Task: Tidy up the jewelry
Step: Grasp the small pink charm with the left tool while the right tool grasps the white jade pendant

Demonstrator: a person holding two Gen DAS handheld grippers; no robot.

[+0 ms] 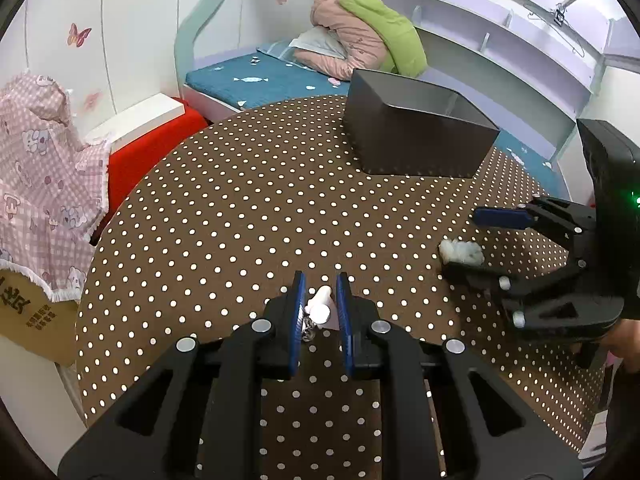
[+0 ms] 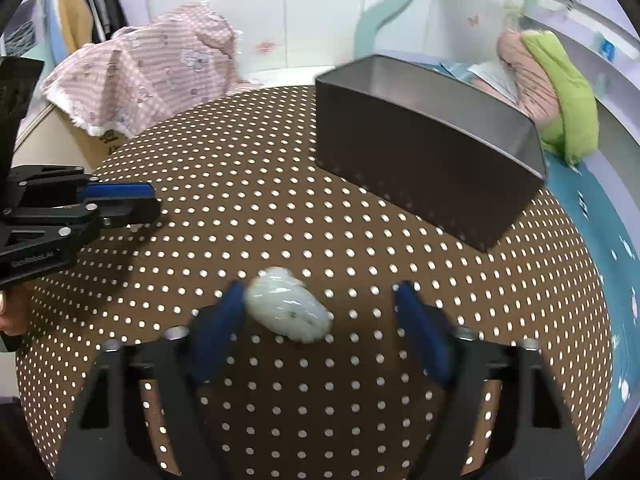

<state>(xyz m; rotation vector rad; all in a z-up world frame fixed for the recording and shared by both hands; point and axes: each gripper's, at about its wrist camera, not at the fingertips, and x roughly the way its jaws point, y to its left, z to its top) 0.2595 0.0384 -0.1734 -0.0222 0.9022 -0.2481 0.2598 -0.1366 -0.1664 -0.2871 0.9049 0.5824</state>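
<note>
my left gripper (image 1: 320, 292) sits low over the polka-dot tablecloth (image 1: 240, 208), its blue pads nearly together around a small white earring (image 1: 319, 309) with a silvery chain; real contact i can't confirm. further right, my right gripper (image 2: 320, 300) stands wide apart, a pale jade pendant (image 2: 288, 308) lying on the cloth against its left pad. the dark tin box (image 2: 432, 152) stands behind, open-topped.

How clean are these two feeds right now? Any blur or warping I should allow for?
Left wrist view: sharp; fisheye bends the dotted table edge; the small white piece between the left gripper fingers reads clearly. Right wrist view: softer, the right gripper fingers and pale jade piece are smeared, the dark box slightly blurred too.
</note>
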